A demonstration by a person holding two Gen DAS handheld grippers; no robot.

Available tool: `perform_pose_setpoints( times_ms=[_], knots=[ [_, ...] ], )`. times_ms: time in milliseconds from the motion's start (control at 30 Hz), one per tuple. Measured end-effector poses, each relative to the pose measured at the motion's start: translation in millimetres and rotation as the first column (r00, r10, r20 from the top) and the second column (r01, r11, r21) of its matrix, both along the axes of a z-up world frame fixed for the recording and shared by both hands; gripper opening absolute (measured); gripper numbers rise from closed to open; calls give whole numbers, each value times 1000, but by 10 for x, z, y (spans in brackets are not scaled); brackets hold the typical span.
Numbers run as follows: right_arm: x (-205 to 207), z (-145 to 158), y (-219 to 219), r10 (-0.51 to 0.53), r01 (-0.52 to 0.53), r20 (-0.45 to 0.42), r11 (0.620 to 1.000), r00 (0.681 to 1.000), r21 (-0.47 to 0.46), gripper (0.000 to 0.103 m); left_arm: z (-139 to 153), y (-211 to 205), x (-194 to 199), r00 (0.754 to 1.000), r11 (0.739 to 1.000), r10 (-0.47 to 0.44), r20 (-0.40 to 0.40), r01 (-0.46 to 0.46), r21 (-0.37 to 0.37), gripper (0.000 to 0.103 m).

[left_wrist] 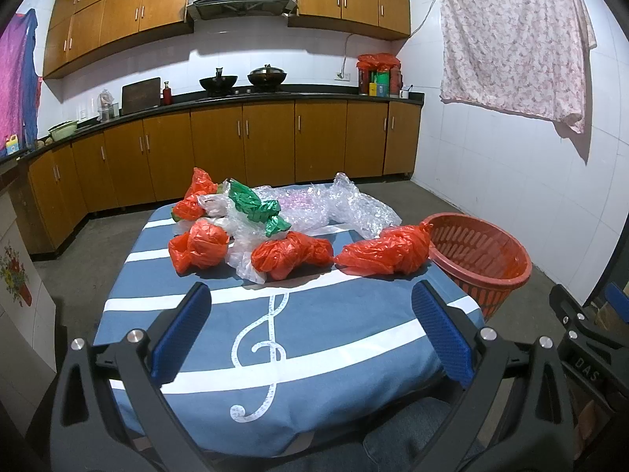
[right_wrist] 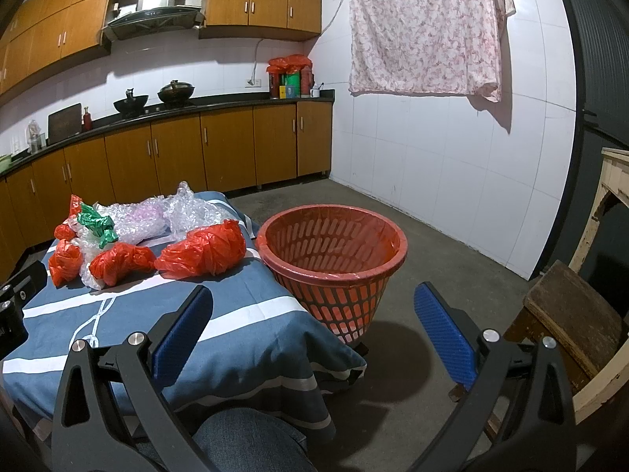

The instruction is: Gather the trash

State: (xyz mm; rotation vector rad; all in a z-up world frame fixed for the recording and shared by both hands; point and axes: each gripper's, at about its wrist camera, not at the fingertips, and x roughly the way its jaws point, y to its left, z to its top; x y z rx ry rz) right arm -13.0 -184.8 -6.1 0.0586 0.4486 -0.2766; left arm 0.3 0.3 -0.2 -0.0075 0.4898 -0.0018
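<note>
Several crumpled red plastic bags [left_wrist: 387, 250] [right_wrist: 204, 251] lie on a table with a blue striped cloth [left_wrist: 314, 338] [right_wrist: 243, 310], among a green foil wrapper [left_wrist: 257, 206] [right_wrist: 96, 222] and clear bubble wrap [left_wrist: 338, 204] [right_wrist: 157, 216]. A red slotted basket [left_wrist: 481, 259] [right_wrist: 334, 255] stands on the floor at the table's right. My left gripper [left_wrist: 310, 306] is open and empty over the table's near part. My right gripper [right_wrist: 314, 306] is open and empty, at the table's right corner in front of the basket.
Kitchen cabinets and a counter with woks [left_wrist: 243, 78] line the back wall. A wooden stool [right_wrist: 570, 314] and a pale wooden frame [right_wrist: 605, 204] stand at the right. A flowered cloth [right_wrist: 424, 27] hangs on the white wall. The floor is bare concrete.
</note>
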Motion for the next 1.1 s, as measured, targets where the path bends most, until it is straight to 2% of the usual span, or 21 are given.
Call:
perform_pose_setpoints(
  times_ms=[600, 900, 1100],
  knots=[
    [58, -12, -6, -1, 1, 1, 1000, 1000, -1, 101, -7, 33, 13, 1000, 1000, 10, -5, -10, -3, 99],
    [391, -78, 109, 60, -60, -23, 998, 998, -2, 101, -134, 416, 89, 995, 995, 91, -47, -93, -47, 99],
    [678, -79, 193, 115, -115, -31, 993, 993, 28, 101, -177, 844, 136, 978, 978, 208, -25, -208, -9, 99]
  ],
)
